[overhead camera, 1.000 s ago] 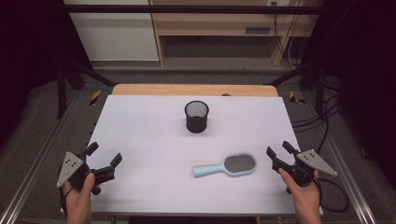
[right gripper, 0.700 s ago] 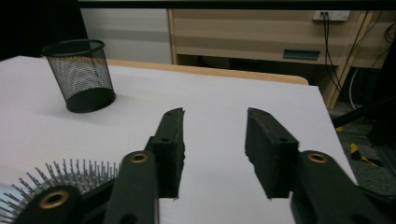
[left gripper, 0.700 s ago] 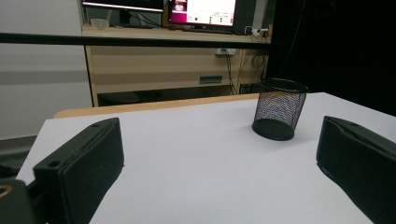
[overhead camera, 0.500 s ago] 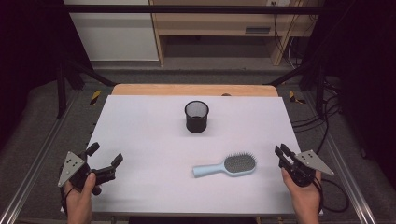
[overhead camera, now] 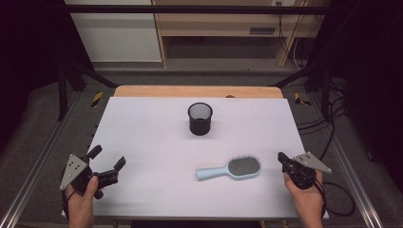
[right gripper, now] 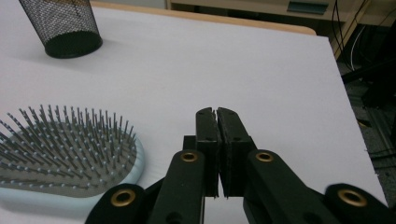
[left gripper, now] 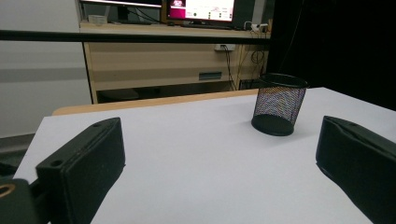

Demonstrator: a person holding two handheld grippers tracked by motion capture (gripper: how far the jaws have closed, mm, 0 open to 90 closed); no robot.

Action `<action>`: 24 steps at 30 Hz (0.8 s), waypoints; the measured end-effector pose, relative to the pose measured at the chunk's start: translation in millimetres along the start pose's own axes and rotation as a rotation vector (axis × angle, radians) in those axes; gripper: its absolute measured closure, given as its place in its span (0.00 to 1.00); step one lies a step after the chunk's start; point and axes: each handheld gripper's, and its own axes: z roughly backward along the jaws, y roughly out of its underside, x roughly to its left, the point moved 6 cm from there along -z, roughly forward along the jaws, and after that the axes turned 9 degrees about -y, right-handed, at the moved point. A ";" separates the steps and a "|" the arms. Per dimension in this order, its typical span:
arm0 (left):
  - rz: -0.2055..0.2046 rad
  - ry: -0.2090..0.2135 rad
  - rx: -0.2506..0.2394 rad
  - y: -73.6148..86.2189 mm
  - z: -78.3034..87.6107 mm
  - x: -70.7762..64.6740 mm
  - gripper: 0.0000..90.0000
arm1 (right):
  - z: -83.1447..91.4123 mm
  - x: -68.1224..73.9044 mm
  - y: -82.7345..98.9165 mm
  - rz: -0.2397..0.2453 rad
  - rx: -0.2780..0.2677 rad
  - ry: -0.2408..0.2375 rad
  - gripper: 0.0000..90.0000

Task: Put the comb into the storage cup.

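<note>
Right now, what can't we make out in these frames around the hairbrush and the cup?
- Hairbrush handle: cut off by the left edge of the right gripper view.
- Mesh cup top: cut off by the upper edge of the right gripper view.
- Mesh cup contents: too small and dark in the high view to tell.
- Left gripper jaw tips: cut off by the lower edge of the left gripper view.

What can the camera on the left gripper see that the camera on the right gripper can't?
The left gripper view has its own wide-open jaws, plus screens on the wooden desk far behind. The right gripper view has the light blue hairbrush, bristles up, and its own jaws pressed together on nothing. Both have the black mesh cup standing upright on the white table.
</note>
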 end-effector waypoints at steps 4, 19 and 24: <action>-0.001 -0.007 0.005 1.0 -0.4 1.0 0.02 | -3.1 0.5 1.5 -0.031 0.021 -0.013 1.00; -0.001 -0.009 0.013 2.1 -0.8 0.9 0.02 | -23.4 23.1 9.6 -0.018 0.154 -0.085 1.00; -0.006 -0.008 0.016 2.3 -0.7 -0.2 0.02 | -30.6 27.3 13.2 -0.019 0.189 -0.096 1.00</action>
